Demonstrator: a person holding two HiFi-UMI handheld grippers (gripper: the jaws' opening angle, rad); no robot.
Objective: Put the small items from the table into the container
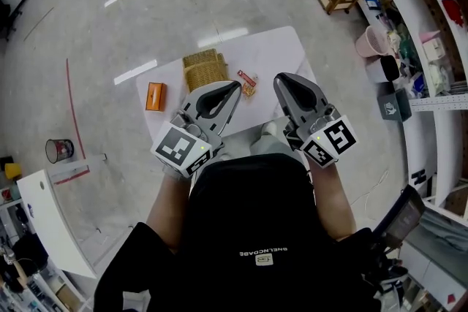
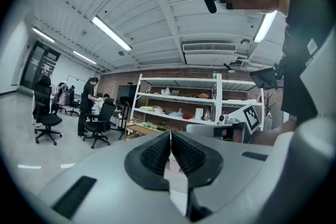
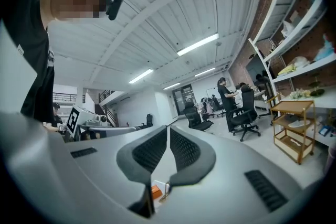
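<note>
Holding the left gripper (image 1: 232, 89) and right gripper (image 1: 281, 82) closed and empty, the person faces the small red packet (image 1: 246, 81), lying just right of the woven straw basket (image 1: 205, 69), nearer the left one.

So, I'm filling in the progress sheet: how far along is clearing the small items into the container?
Nothing looks done yet: the orange box and the red packet lie on the white table, outside the woven basket. Nothing is in hand: the left gripper and the right gripper are both shut and empty, over the table's near side. Left: every pick and drop.
</note>
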